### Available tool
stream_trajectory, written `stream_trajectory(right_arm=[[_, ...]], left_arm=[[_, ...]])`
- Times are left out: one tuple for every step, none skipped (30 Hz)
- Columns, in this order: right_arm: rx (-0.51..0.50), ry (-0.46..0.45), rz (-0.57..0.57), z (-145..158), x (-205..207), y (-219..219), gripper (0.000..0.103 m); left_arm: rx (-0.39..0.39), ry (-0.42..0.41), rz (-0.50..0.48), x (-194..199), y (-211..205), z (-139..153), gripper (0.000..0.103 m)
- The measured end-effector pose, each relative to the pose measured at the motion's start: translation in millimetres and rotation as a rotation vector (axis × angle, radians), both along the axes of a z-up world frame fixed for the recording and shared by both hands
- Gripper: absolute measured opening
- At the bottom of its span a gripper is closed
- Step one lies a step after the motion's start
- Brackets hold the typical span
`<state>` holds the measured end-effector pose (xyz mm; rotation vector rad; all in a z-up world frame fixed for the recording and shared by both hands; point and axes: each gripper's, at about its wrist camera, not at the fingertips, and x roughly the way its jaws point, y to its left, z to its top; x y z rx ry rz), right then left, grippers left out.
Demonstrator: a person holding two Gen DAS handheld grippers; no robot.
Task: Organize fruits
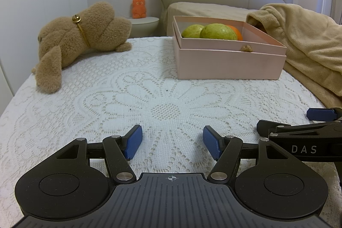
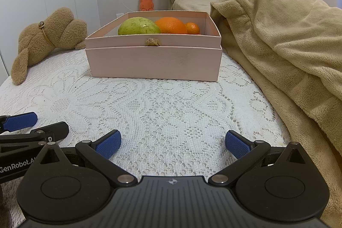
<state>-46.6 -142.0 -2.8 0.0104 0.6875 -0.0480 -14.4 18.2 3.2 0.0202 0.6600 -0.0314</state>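
Note:
A pink box (image 1: 228, 61) (image 2: 154, 61) stands on the white lace bedcover. In the left wrist view it holds two green fruits (image 1: 218, 31) and an orange (image 1: 236, 32). In the right wrist view it shows one green fruit (image 2: 139, 26), a large orange (image 2: 171, 26) and a small orange (image 2: 192, 28). My left gripper (image 1: 172, 142) is open and empty, low over the cover in front of the box. My right gripper (image 2: 173, 143) is open and empty beside it, also short of the box.
A brown plush toy (image 1: 79, 40) (image 2: 42, 40) lies left of the box. A beige blanket (image 1: 310, 44) (image 2: 277, 46) is heaped on the right, against the box. An orange figurine (image 1: 139, 8) stands on a nightstand behind; the headboard lies beyond.

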Motion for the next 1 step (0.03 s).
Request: stream_trajectory(right_arm=[[0.000,0.000,0.000,0.0,0.0,0.0,0.103]], left_arm=[[0.000,0.000,0.001,-0.2,-0.1,0.0,0.069]])
